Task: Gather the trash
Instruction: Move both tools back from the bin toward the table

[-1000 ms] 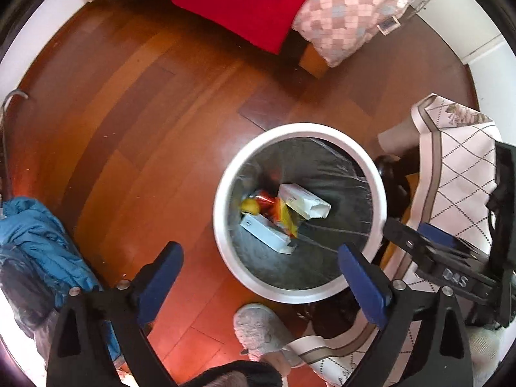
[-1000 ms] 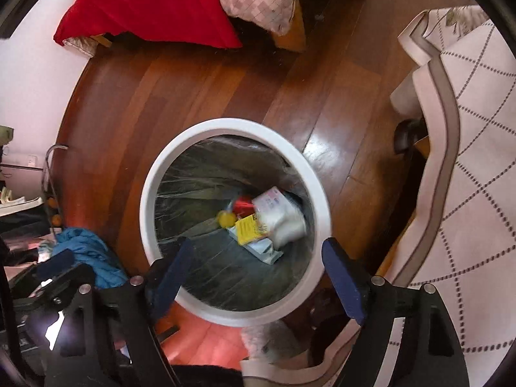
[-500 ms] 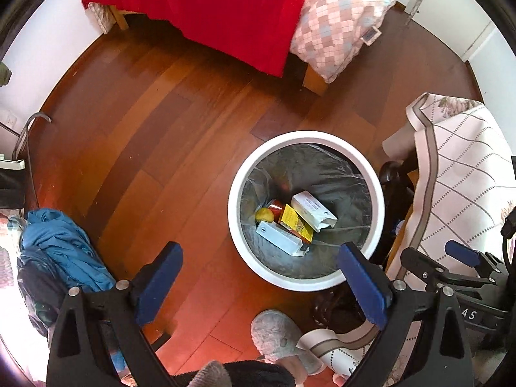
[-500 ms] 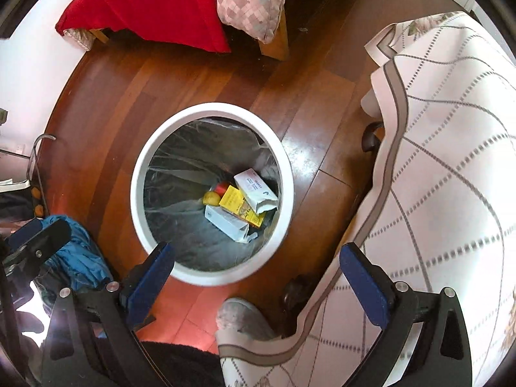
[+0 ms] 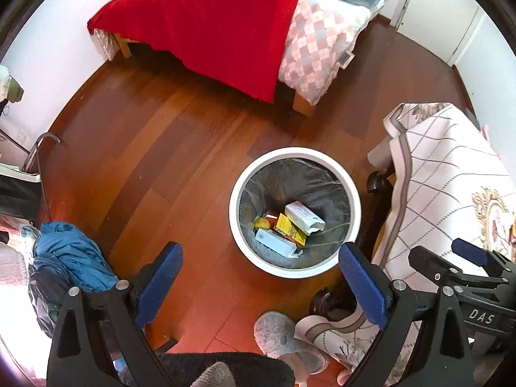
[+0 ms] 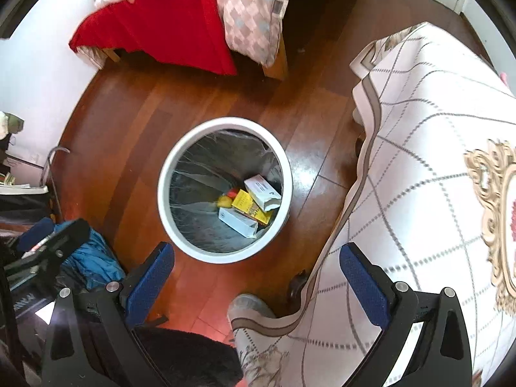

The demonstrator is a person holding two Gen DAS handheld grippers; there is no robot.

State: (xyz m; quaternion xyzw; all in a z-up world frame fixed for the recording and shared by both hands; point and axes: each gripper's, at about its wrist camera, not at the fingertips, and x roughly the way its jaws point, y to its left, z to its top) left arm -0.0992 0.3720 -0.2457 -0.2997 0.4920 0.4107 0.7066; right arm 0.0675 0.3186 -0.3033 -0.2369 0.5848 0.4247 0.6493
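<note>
With both grippers high above the bin [image 5: 295, 153], left gripper [image 5: 261, 277] and right gripper [image 6: 256, 272] hang fingers spread, empty; trash boxes [image 6: 250, 208] lie at the bin's bottom; tablecloth [image 6: 429, 161] just right of bin; likely drop done.

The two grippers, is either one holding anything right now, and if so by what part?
Nothing is held. The left gripper and right gripper are both open and empty above the floor; the boxes lie inside the trash bin.
</note>
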